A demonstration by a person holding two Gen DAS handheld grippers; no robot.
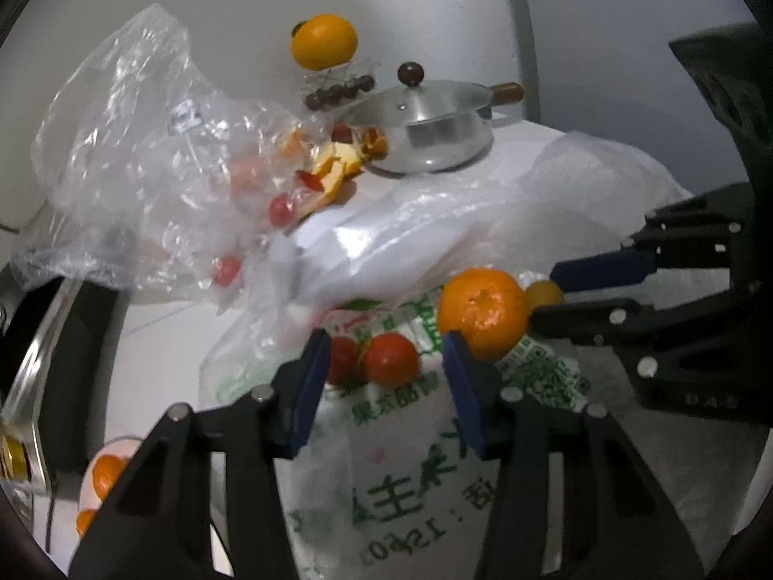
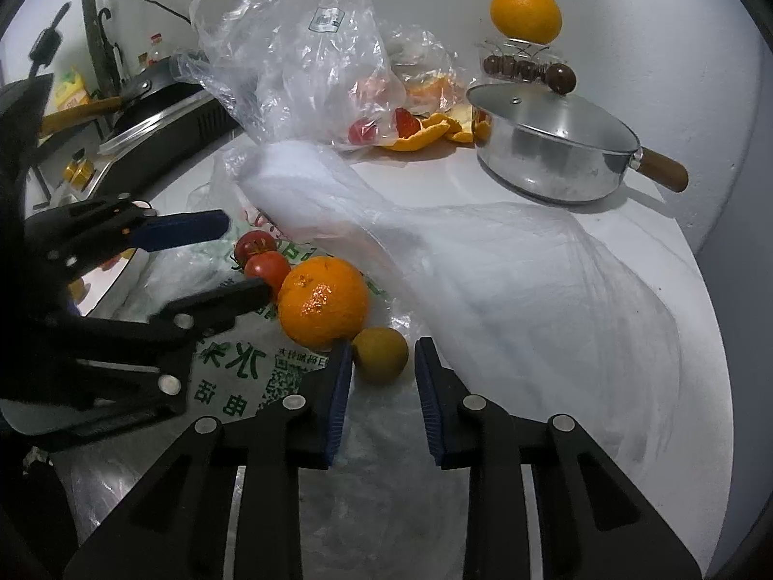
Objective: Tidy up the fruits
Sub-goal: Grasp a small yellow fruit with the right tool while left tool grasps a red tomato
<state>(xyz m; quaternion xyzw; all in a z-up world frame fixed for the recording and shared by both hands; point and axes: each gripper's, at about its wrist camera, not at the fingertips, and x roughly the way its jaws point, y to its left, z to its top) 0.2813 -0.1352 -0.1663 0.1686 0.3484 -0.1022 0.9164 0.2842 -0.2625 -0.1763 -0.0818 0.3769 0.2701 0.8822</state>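
A mandarin [image 2: 322, 300] lies on a printed plastic bag [image 2: 232, 367] near the counter's [image 2: 435, 179] front edge, touching two cherry tomatoes [image 2: 263, 258] on one side and a small yellow-green fruit [image 2: 379, 355] on the other. The right gripper [image 2: 381, 367] is closed on that small fruit, one pad touching it, while the left gripper [image 1: 386, 353] stands open around the tomatoes, gripping nothing. Toward the back edge are a clear bag [image 2: 299, 48], orange peel [image 2: 425, 133], a lidded saucepan [image 2: 555, 145], and an orange [image 2: 525, 12] on a clear box.
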